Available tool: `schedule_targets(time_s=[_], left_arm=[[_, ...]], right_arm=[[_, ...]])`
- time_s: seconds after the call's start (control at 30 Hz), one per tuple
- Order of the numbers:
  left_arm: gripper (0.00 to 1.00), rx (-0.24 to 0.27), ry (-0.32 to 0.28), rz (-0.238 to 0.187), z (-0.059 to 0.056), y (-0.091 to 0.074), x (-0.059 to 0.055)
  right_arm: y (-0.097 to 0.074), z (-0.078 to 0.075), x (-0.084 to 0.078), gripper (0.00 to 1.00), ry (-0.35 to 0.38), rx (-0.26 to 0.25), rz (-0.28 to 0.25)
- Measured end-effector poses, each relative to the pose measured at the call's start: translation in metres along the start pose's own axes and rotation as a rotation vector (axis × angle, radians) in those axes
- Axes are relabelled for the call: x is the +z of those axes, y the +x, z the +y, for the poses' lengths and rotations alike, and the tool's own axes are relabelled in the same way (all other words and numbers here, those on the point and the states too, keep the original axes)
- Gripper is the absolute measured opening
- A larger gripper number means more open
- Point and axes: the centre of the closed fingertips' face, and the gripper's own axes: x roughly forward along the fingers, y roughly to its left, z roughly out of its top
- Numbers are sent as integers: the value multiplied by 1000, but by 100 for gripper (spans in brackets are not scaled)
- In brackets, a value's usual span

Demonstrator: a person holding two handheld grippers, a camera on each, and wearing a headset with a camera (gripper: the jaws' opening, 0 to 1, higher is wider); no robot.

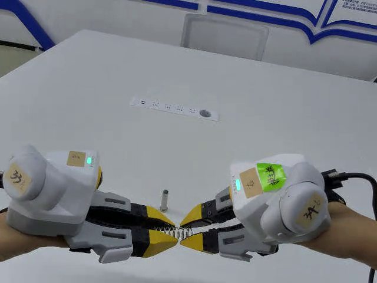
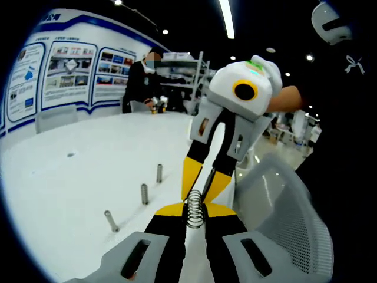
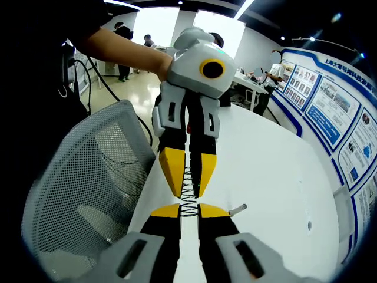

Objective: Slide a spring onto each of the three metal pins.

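The spring (image 1: 177,231) hangs in the air just above the near part of the table (image 1: 265,135), spanning the gap between the two claws. The left claw (image 1: 174,232) is clamped on one end and the right claw (image 1: 184,234) pinches the other. Their yellow tips are almost nose to nose. In each gripper view the coils run from that claw's own tips straight into the opposite pair.

The spring looks like thin, open-wound wire, so it is probably very light and easily bent. It would likely kink if crushed, and could flick out of smooth tips if it is caught only at its very end. The safest hold seems to be a gentle grip across the coils near one end, with the other end's bore left free to go over a pin. With both ends held as they are, one claw would have to let go before the spring could be threaded.

Just beyond the tips, three pins stand upright on the table in a short row: the near pin (image 2: 111,221), the middle pin (image 2: 144,193) and the far pin (image 2: 159,173). They are set apart from each other and from the spring. All three look bare, so by my reading none has a spring yet. They are slim and loose-standing, so a sideways knock could tip one over. A straight push down from above should suit them better.

Further out, a power strip (image 1: 174,109) lies flat in the middle of the table. A chair (image 1: 224,35) sits at the far edge.
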Motion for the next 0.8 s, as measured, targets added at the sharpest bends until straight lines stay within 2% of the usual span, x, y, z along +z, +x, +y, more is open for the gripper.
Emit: schedule_targets(time_s=[0.07, 0.3, 0.4, 0.5, 0.57, 0.73, 0.8], left_arm=[[10, 7, 32, -3, 2, -1, 2], [10, 14, 55, -5, 6, -3, 7], [10, 4, 70, 4, 3, -2, 7], [10, 6, 62, -7, 5, -3, 10], [10, 5, 63, -17, 4, -4, 12], [10, 2, 85, -15, 3, -5, 12], [10, 0, 101, -9, 2, -4, 11]], right_arm=[[-1, -3, 2, 11, -7, -17, -8], [-3, -12, 4, 12, 11, -32, -38], [-2, -18, -2, 19, 31, -52, -22], [-1, -14, 2, 16, 62, -25, -57], [0, -14, 1, 14, 69, -22, -55], [-3, -12, 2, 11, 84, -1, -77], [-6, -12, 4, 11, 112, 14, -93]])
